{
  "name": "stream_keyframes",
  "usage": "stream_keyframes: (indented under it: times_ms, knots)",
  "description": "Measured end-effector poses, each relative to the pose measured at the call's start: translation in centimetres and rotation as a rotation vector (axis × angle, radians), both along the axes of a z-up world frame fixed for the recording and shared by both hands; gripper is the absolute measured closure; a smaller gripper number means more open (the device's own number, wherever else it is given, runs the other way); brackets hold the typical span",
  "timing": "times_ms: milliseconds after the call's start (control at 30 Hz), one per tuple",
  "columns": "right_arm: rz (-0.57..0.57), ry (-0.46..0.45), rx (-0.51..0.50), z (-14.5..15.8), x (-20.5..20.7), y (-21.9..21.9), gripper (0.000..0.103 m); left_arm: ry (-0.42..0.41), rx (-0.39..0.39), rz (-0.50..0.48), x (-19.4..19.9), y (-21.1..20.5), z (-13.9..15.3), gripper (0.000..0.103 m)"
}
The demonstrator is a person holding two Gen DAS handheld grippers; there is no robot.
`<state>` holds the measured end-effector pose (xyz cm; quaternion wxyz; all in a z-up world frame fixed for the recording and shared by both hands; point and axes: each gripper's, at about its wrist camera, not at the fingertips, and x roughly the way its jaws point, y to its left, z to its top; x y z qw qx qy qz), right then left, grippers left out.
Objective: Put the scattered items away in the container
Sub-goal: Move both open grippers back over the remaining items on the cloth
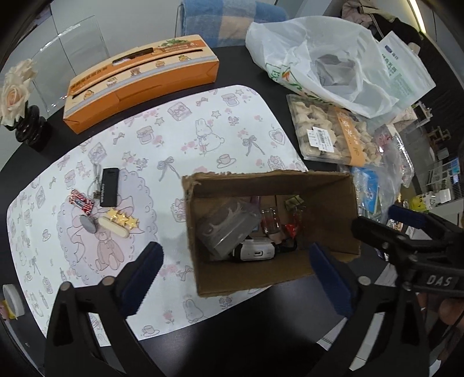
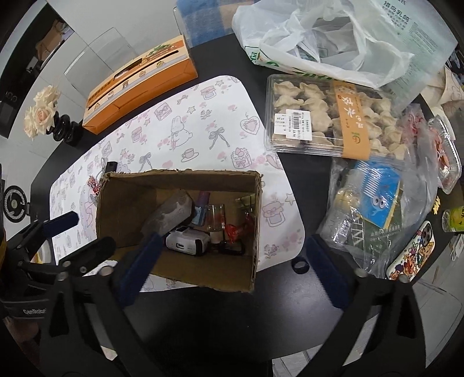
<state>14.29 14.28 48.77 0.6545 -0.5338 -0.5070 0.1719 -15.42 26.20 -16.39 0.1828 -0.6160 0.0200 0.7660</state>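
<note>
Matt cardboard box (image 1: 203, 232), glossy black table (image 2: 290, 304)

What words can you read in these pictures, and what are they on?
"DAS": right tongs' body.
"GenRobo", cut off: left tongs' body.
Dumpling tray: big Chinese letters, barcode numbers too small.
White bag: Chinese print, too blurred.
Orange box: blurred.

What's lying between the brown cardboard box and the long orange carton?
Only bare bunny-print placemat between the brown cardboard box and long orange carton, seen in both wrist views.
</note>
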Motion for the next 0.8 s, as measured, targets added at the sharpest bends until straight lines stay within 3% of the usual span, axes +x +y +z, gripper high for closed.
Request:
stream_keyframes:
  times_ms: [300, 800]
  knots:
    - [0.008, -0.061, -0.09, -6.2, 0.9, 0.2, 0.0, 0.037, 0.03, 0.067, 1.3, -5.1, 2.4, 0.001]
    - [-0.169, -0.17, -0.254, -19.2, 9.8, 8.6, 0.0, -0.044, 0.012, 0.267, 2.5, -20.1, -0.3, 0.001]
